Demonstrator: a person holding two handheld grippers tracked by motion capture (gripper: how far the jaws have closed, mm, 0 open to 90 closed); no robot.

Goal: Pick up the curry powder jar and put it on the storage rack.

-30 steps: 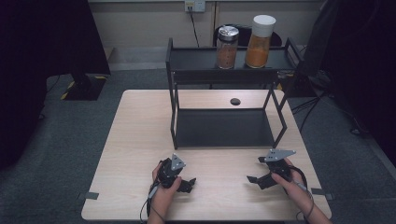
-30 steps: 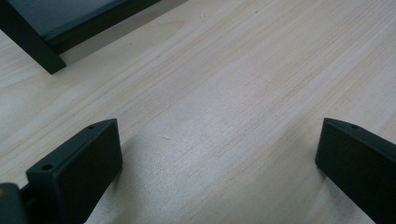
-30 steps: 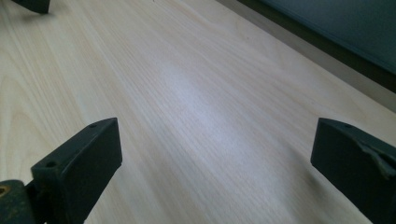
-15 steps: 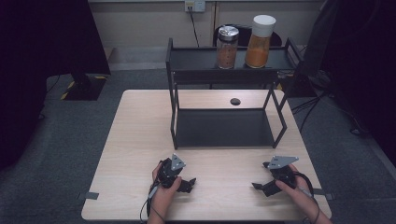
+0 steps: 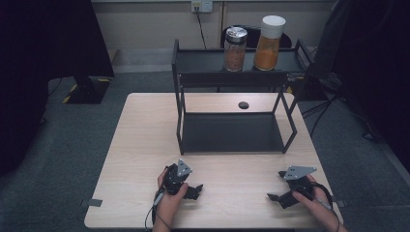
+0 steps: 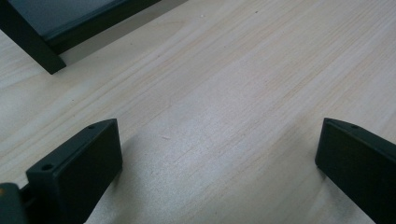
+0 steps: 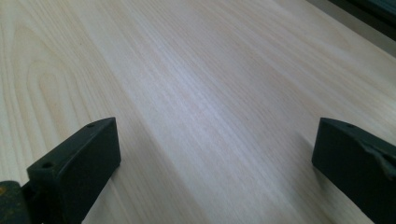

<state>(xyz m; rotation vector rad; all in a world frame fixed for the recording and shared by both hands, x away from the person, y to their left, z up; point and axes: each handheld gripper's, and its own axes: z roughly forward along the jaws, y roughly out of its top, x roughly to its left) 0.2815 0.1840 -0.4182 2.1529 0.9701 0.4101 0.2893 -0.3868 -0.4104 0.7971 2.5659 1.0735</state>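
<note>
A black two-tier rack (image 5: 232, 133) stands at the back middle of the wooden table (image 5: 145, 145). Its top shelf carries a silver-lidded jar of brown contents (image 5: 235, 48) and a taller white-lidded jar of orange contents (image 5: 269, 42). My left gripper (image 5: 195, 191) rests near the table's front edge, left of centre, open and empty. My right gripper (image 5: 276, 186) sits near the front right corner, also open and empty. In the left gripper view the left gripper (image 6: 219, 154) spans bare wood with the rack's corner (image 6: 46, 42) ahead. The right gripper (image 7: 217, 154) likewise spans bare wood.
A small dark round hole (image 5: 243, 105) lies in the tabletop behind the rack. The rack's lower shelf (image 5: 232, 126) holds nothing. A dark stand base (image 5: 84, 89) sits on the floor at the left, and cables and a chair (image 5: 333, 82) crowd the right.
My right gripper has slid a little toward the front right corner of the table. The left gripper and the jars have stayed in place.
</note>
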